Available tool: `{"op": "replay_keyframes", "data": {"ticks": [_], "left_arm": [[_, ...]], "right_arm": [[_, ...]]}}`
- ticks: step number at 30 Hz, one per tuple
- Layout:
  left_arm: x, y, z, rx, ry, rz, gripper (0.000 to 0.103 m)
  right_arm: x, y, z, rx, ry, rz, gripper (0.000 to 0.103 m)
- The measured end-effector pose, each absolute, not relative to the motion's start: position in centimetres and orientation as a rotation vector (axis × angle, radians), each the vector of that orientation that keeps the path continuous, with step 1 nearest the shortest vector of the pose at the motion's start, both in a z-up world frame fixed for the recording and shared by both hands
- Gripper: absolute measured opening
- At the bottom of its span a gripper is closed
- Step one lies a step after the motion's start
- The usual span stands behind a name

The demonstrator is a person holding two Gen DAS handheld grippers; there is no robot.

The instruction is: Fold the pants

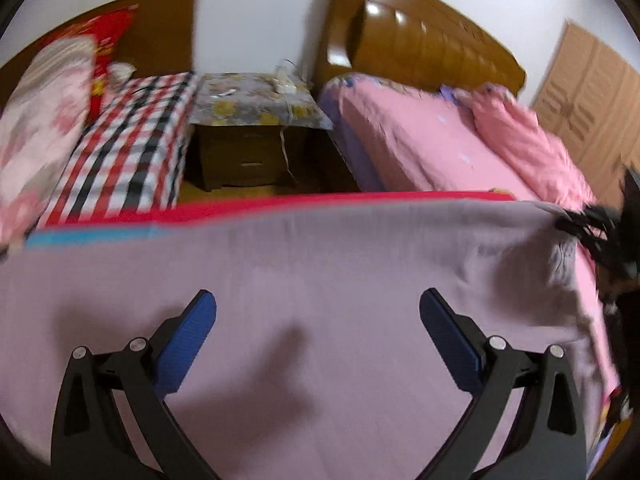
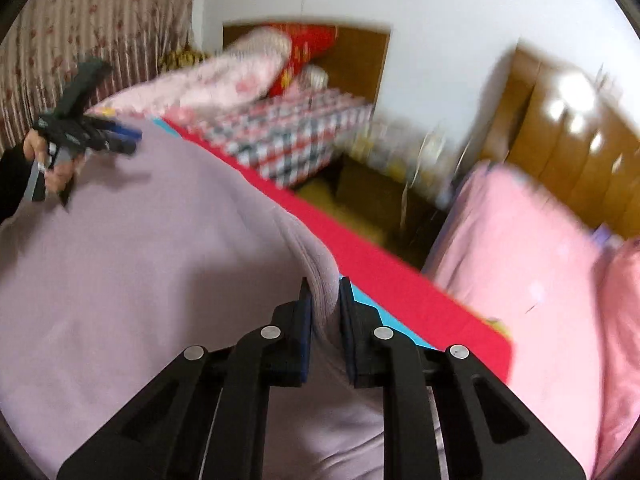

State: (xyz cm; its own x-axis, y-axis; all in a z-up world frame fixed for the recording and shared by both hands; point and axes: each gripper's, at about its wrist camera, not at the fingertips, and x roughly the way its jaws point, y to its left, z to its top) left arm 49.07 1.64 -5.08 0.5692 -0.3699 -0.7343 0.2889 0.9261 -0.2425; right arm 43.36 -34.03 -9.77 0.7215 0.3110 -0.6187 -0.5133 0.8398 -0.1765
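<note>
From the left wrist view, the left gripper hovers with its blue-padded fingers spread wide and nothing between them, above the soft, pale lilac fabric pants, which lie spread flat over a red and light-blue mat; beyond the mat's far edge stand a dark wooden bedside cabinet and a bed with a pink sheet, and at the right end of the pants the right gripper shows dark and blurred at the cloth's corner. From the right wrist view, the right gripper is closed on a bunched ridge of the pants near the mat's far edge, cloth pinched between its pads, while the left gripper sits far off over the pants' other end, apparently holding nothing. With only one end pinched, lifting now would likely drag the pants skewed and wrinkle the fold; the thick bunch may also slip free.
</note>
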Motion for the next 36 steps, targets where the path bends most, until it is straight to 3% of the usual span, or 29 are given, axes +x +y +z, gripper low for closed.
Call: {"op": "replay_keyframes", "data": {"ticks": [5,9,16,18,22,26,28,29,30,36], "left_arm": [[38.9,3.9,-3.5,-0.382,0.863,-0.409,0.101],[33.0,4.7,-4.7,-0.604,0.871,-0.456,0.101],[34.0,3.6,-7.3,-0.672,0.931,-0.444,0.1],[34.9,3.6,-8.1,-0.697,0.955,-0.422,0.083],[36.1,4.2,-8.6,-0.776,0.958,-0.453,0.012],[33.5,4.7,-5.4,-0.728,0.882,-0.423,0.006],[30.4,4.1,-2.9,-0.619,0.8,-0.4,0.006],[28.8,3.7,-2.0,-0.564,0.769,-0.387,0.007],[27.2,3.2,-1.7,-0.514,0.762,-0.371,0.009],[25.2,4.1,-8.6,-0.575,0.921,-0.36,0.012]], "right_arm": [[30.4,-29.6,-7.4,-0.387,0.453,0.392,0.016],[20.7,-26.1,-10.1,-0.459,0.418,0.309,0.016],[16.4,-24.6,-14.2,-0.359,0.446,0.246,0.016],[16.2,-25.0,-13.7,-0.344,0.437,0.231,0.016],[16.3,-25.4,-13.1,-0.314,0.434,0.227,0.016],[15.9,-25.9,-13.8,-0.26,0.471,0.25,0.017],[15.5,-26.2,-14.3,-0.22,0.502,0.246,0.041],[15.3,-26.5,-14.5,-0.197,0.528,0.235,0.068],[14.7,-26.8,-14.7,-0.157,0.554,0.21,0.084],[8.6,-30.7,-16.2,0.339,0.57,0.169,0.082]]}}
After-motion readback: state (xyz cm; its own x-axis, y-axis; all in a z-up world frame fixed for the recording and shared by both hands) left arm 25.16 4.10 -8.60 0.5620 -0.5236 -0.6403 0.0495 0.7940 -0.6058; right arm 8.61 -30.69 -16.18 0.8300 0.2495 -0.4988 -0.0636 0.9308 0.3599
